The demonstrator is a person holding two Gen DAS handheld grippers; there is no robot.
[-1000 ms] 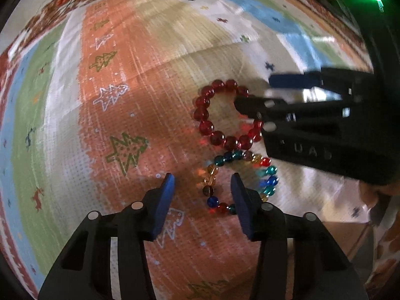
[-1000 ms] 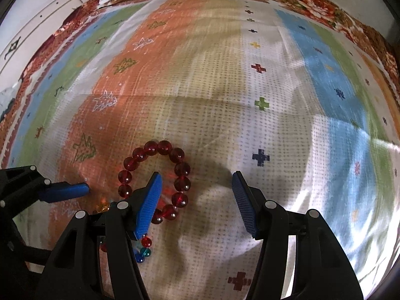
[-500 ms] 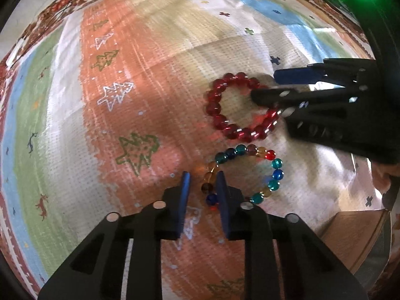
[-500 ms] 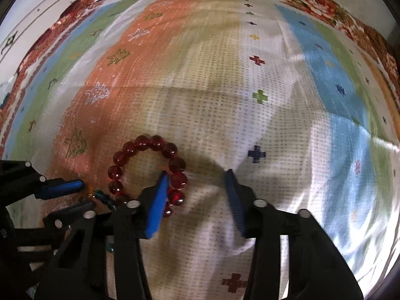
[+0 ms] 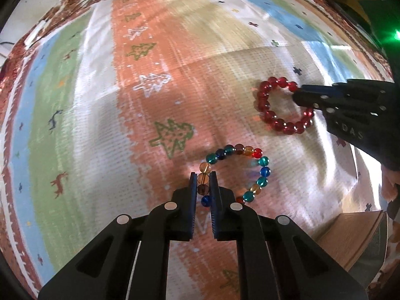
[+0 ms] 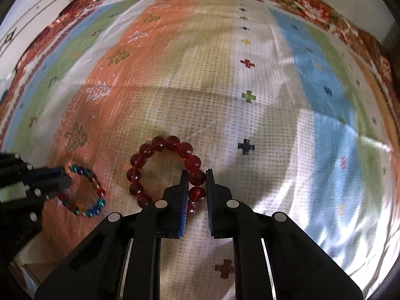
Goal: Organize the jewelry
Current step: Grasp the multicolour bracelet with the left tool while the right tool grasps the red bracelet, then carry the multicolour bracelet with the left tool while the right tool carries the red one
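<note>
A multicolored bead bracelet [image 5: 260, 172] lies on the patterned cloth [image 5: 100, 125]. My left gripper [image 5: 203, 178] is shut on its near-left beads. A red bead bracelet [image 6: 140, 175] lies on the cloth to its right. My right gripper [image 6: 196, 177] is shut on the red bracelet's near-right beads. In the left wrist view the red bracelet [image 5: 265, 110] sits at the right with the right gripper [image 5: 297, 92] on it. In the right wrist view the multicolored bracelet [image 6: 96, 195] sits at the left with the left gripper [image 6: 63, 175] on it.
A wooden box [image 5: 350, 237] sits at the lower right of the left wrist view, near the cloth's edge; its corner also shows in the right wrist view [image 6: 35, 267]. A white cabinet [image 6: 30, 7] stands beyond the cloth at far left.
Both grippers have closed from open, the left on the multicolored bracelet, the right on the red one. The two bracelets, touching before, have drawn apart.
</note>
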